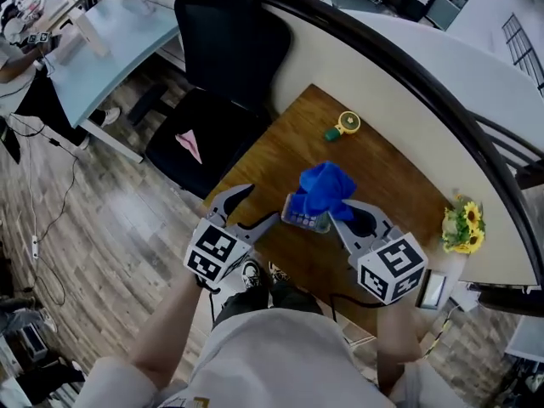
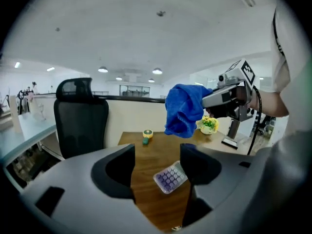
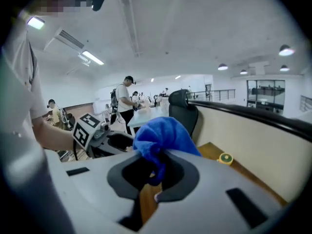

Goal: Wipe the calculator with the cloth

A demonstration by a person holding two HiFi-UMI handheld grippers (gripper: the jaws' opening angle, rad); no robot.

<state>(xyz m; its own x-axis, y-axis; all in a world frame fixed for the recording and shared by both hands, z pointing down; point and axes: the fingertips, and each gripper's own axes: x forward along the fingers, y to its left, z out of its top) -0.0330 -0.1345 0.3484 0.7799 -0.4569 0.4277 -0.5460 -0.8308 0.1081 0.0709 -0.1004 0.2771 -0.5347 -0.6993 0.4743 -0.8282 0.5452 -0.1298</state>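
The calculator (image 1: 303, 217), pale with purple keys, lies flat on the wooden table (image 1: 280, 155). In the left gripper view the calculator (image 2: 170, 177) shows down between my jaws, well below them. My left gripper (image 1: 262, 204) hangs above the table's near left part, open with nothing between its fingers (image 2: 157, 161). My right gripper (image 1: 337, 211) is shut on the blue cloth (image 1: 326, 187), which bunches up out of its jaws (image 3: 155, 172) and hangs over the calculator's far end. The blue cloth (image 2: 184, 109) and the right gripper (image 2: 228, 96) also show in the left gripper view.
A yellow and green tape measure (image 1: 345, 125) lies at the table's far side. A pot of yellow flowers (image 1: 462, 225) and a small stand (image 1: 432, 289) sit at the right end. A black office chair (image 1: 223, 66) stands left of the table. People work at desks (image 3: 127, 99) further off.
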